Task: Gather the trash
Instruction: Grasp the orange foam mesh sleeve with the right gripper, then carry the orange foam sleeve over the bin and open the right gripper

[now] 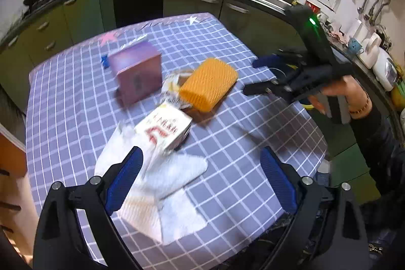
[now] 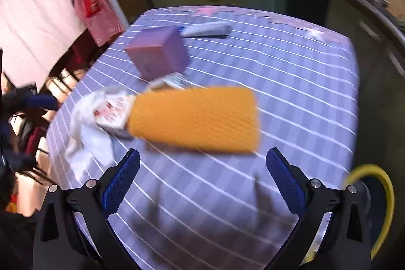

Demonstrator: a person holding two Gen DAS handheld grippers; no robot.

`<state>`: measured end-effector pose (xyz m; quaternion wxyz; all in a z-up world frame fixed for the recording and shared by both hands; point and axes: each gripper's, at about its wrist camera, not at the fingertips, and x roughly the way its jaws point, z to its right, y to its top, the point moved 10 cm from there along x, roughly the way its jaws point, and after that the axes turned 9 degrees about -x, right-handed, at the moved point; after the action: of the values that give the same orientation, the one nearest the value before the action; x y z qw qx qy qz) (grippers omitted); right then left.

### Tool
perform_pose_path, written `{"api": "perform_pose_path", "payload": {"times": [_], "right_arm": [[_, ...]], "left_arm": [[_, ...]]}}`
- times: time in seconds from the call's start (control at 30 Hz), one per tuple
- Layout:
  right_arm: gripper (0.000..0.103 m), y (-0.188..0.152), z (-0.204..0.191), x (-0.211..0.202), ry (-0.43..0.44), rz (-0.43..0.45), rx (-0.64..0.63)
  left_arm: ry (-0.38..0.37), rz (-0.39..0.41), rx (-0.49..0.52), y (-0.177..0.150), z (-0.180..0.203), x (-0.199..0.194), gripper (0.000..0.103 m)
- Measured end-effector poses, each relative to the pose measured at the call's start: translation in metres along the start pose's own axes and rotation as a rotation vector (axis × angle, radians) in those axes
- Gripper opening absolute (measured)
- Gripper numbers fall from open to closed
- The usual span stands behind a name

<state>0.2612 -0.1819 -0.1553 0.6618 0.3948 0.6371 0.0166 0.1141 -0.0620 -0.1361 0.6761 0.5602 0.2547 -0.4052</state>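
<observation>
The left wrist view looked down on a table (image 1: 227, 62) with a purple checked cloth. The left gripper (image 1: 202, 173) had its two blue fingers (image 1: 124, 181) spread far apart, and nothing was held between them. Right under it lay crumpled white paper (image 1: 164, 184). A white carton with red print (image 1: 164, 130) lay on the top edge of that paper. Just past the carton sat an orange foam net (image 1: 208, 82), tilted and touching some small wrappers (image 1: 174, 85). A purple box (image 1: 138, 72) stood to the left of the net, a little apart from it. A small blue thing (image 1: 104, 61) showed just behind the box. The right gripper (image 1: 255, 79) hung over the right side of the table, held by a hand (image 1: 336, 90) in a dark sleeve. Its jaws were apart too, with nothing in them.

The right wrist view was blurry. The right gripper's blue fingers (image 2: 283, 181) stood wide and bare above the cloth. The orange foam net (image 2: 195, 118) lay just ahead of them. The carton (image 2: 114, 113) and white paper (image 2: 86, 138) were at its left end. The purple box (image 2: 158, 52) stood farther back, with a grey wrapped thing (image 2: 206, 28) behind it. A yellow ring (image 2: 379, 194) showed at the lower right.
</observation>
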Motion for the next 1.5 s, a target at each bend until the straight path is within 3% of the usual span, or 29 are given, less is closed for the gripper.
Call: {"api": "perform_pose_path", "payload": {"times": [0.13, 0.33, 0.5, 0.63, 0.77, 0.93, 1.07, 1.5], "right_arm": [[0.098, 0.025, -0.025, 0.018, -0.02, -0.009, -0.079], [0.098, 0.023, -0.056, 0.033, -0.094, -0.028, -0.214], [0.093, 0.024, -0.056, 0.041, -0.168, -0.038, -0.232], [0.079, 0.02, -0.051, 0.046, -0.173, -0.071, -0.223], [0.04, 0.012, -0.049, 0.048, -0.149, -0.088, -0.206], [0.018, 0.009, -0.047, 0.037, -0.154, -0.071, -0.19], [0.012, 0.011, -0.047, 0.017, -0.162, -0.019, -0.181], [0.01, 0.027, -0.059, -0.074, -0.186, 0.159, -0.179]], "left_arm": [[-0.012, -0.002, -0.026, -0.009, -0.016, -0.001, 0.089], [-0.03, -0.001, -0.039, -0.016, -0.026, -0.002, 0.089], [-0.038, 0.002, -0.04, -0.017, -0.027, -0.001, 0.089], [-0.036, 0.004, -0.036, -0.019, -0.025, -0.004, 0.089], [-0.034, 0.003, -0.041, -0.019, -0.026, -0.003, 0.089], [-0.037, -0.002, -0.029, -0.02, -0.021, -0.002, 0.089], [-0.036, -0.003, -0.018, -0.02, -0.018, -0.001, 0.089], [-0.04, 0.0, 0.011, -0.02, -0.007, 0.0, 0.089]]}}
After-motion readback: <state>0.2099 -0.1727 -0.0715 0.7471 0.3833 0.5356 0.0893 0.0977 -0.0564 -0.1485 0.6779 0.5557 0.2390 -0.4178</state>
